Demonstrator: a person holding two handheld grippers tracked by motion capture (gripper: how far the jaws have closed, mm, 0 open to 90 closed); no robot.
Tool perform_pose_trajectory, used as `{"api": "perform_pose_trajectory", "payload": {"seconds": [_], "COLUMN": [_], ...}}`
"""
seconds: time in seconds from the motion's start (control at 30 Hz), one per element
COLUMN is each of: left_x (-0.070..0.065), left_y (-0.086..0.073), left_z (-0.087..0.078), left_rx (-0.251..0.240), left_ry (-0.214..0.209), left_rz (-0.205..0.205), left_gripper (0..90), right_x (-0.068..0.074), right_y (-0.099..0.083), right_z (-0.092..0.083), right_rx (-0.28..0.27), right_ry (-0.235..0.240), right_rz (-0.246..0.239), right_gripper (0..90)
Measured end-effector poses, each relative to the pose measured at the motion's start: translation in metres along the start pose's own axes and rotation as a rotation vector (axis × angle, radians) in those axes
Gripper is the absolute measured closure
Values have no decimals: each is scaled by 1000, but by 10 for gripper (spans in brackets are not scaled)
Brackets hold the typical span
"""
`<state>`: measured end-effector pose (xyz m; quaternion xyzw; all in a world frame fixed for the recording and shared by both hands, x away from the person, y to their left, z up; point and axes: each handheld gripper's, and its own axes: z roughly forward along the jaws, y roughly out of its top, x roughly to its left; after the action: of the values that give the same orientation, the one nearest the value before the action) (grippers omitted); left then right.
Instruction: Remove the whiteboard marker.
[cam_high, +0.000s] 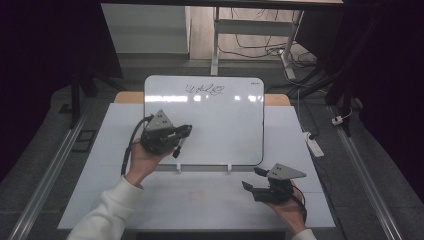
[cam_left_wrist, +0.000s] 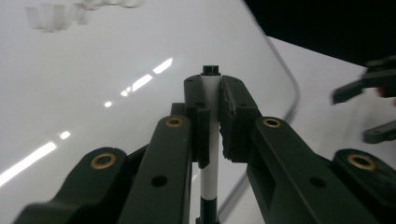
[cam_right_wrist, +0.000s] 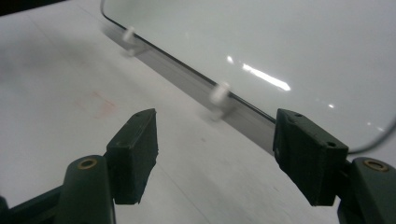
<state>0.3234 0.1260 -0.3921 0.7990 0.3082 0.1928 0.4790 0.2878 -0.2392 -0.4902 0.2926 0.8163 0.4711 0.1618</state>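
Observation:
A whiteboard (cam_high: 220, 125) leans on small white clips at the middle of the table, with a dark scribble (cam_high: 205, 89) near its top edge. My left gripper (cam_high: 184, 133) hovers over the board's lower left part, shut on a white marker (cam_left_wrist: 211, 135) with black ends. The marker (cam_high: 178, 148) points down and toward me. My right gripper (cam_high: 253, 179) rests open near the table's front right, below the board's lower right corner. Its jaws stand wide apart in the right gripper view (cam_right_wrist: 215, 154) and face the board's lower edge (cam_right_wrist: 243, 100).
The board's white support clips (cam_right_wrist: 219, 95) stick out along its lower edge. A white mat (cam_high: 200, 200) covers the table in front of the board. A power strip (cam_high: 314, 143) and cables lie on the floor at the right.

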Motion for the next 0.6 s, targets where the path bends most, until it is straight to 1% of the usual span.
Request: {"api": "perform_pose_trajectory", "payload": {"seconds": [0.07,0.13,0.17,0.2,0.23,0.27,0.33,0.47,0.5,0.6], "left_x": [-11,-23,-30,-30,-37,-42,-48,-60,-62,-68], "left_y": [-1,-1,0,0,0,-1,-1,-2,-2,-3], "left_z": [5,11,14,14,19,22,28,38,39,44], "left_rx": [-6,-11,-12,-12,-17,-20,-14,-6,-6,-6], "left_ry": [-41,-71,-83,-83,-98,-107,-114,-132,-135,-144], "left_rz": [11,22,34,34,41,42,49,62,62,66], "left_gripper": [814,814,813,813,813,814,813,813,813,813], "right_x": [5,12,14,17,19,22,29,42,45,49], "right_y": [4,10,13,17,19,23,30,42,44,48], "right_z": [3,7,9,12,14,17,24,39,42,49], "right_rx": [-2,-7,-12,-22,-25,-21,-27,-16,-8,1], "right_ry": [16,26,35,45,47,47,66,96,95,111], "right_rz": [0,7,15,29,32,34,37,51,57,82], "right_gripper": [309,309,309,309,311,312,319,340,348,380]}}
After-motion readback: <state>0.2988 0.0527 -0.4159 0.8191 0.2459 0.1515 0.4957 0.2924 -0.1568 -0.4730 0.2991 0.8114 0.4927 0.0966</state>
